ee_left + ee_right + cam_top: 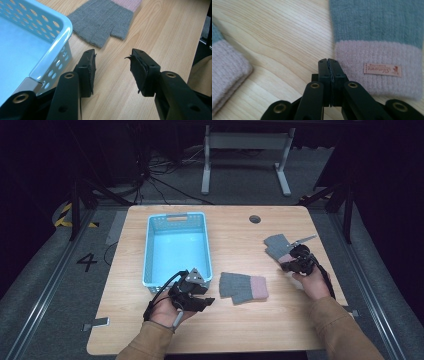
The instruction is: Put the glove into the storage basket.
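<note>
I had the left gripper (204, 296) jaws spread, empty, blue basket (150, 245) just to its left, one grey-pink glove (243, 288) ahead. Right gripper (329, 65) jaws were pressed together, nothing between; second glove (378, 45) sat just ahead-right of its tips.

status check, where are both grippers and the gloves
Left gripper open, nothing between jaws, beside the blue basket. Right gripper shut, nothing held, at the far glove cuff. Near glove flat mid-table. Nothing in the way.
</note>
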Demonstrator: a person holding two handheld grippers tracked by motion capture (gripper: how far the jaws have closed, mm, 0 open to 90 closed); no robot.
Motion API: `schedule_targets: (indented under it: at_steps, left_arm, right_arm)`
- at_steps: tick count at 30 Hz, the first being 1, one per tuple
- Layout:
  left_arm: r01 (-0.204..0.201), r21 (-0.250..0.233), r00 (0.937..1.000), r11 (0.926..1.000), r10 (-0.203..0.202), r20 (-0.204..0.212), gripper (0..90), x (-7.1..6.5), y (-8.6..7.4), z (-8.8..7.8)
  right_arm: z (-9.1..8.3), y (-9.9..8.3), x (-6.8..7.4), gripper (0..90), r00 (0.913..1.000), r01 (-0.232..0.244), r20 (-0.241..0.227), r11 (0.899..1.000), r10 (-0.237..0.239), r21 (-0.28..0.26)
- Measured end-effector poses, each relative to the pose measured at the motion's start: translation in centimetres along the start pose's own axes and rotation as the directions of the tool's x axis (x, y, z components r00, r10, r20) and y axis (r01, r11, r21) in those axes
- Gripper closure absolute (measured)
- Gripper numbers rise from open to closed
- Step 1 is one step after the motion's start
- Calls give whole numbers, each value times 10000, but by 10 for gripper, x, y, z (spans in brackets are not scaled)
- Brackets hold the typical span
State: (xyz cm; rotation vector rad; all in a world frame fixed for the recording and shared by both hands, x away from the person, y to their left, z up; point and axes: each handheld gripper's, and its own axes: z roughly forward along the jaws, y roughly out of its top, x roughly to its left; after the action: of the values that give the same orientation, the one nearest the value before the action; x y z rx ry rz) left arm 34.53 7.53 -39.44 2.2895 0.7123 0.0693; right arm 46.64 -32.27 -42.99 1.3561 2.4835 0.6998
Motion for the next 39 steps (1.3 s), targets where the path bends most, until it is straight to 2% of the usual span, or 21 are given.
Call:
schedule_targets:
  at_steps: [14,18,21,25,30,33,39]
  left_arm:
    - [-10,36,10000,10000,10,7,558,0,0,0]
    - [-22,39,10000,10000,22,10,558,0,0,1]
    - [0,7,10000,10000,0,-38,558,0,0,2]
    - [-20,75,10000,10000,21,-30,557,0,-1,1]
    - [111,89,9999,9999,-110,-108,556,2,-5,-1]
    - [190,96,9997,9998,-188,-158,555,2,-8,-2]
    - [277,49,9994,9996,-276,-218,554,2,-11,-5]
  right_arm:
    - [-10,-14,-24,899,9977,-559,384,9984,558,8]
    - [-14,-13,-23,898,9983,-501,295,9987,502,-64]
    - [-20,-6,-21,894,9990,-384,218,9986,392,-375]
    - [-23,8,-25,728,9984,-396,377,9970,422,-672]
    - [-18,29,-32,569,9980,-110,606,9971,155,-751]
    - [-14,37,-35,531,9974,72,714,9967,-14,-811]
    - [1,50,-42,495,9955,217,929,9985,-169,-510]
